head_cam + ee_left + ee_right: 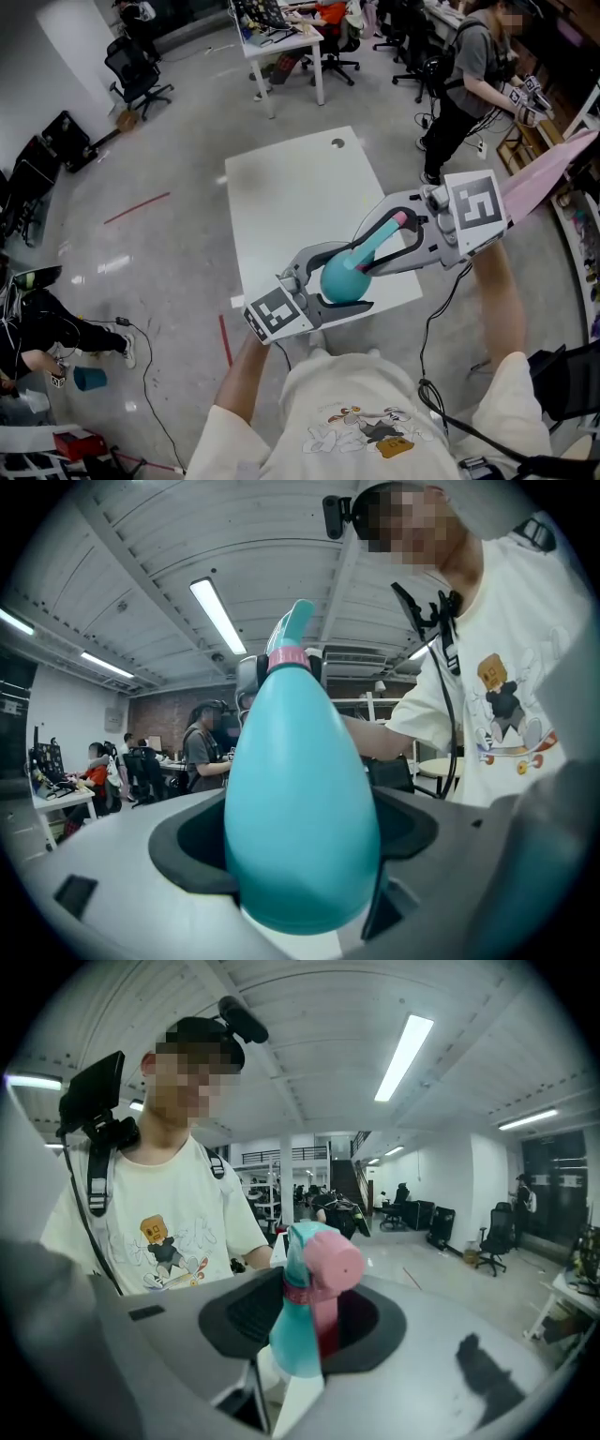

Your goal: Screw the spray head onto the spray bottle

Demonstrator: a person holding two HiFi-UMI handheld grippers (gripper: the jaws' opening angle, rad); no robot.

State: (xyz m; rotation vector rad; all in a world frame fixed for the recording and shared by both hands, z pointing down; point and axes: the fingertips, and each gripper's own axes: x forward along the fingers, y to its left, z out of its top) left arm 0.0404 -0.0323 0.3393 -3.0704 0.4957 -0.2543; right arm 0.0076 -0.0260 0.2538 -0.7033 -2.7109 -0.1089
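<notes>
A teal egg-shaped spray bottle (339, 279) is held in the air above the near edge of the white table (291, 197). My left gripper (359, 278) is shut on its wide body, which fills the left gripper view (300, 827). The spray head (386, 231), teal with a pink nozzle and collar, sits on the bottle's neck and points up to the right. My right gripper (373, 247) comes in from the right with its jaws around that head. In the right gripper view the spray head (314, 1283) sits pressed between the pads. The thread at the neck is hidden.
The table carries nothing but a small hole (337, 143) near its far edge. Another desk (281, 42) and office chairs (136, 70) stand further back. A person (469, 75) stands at the upper right. Cables (150, 375) trail over the floor at the left.
</notes>
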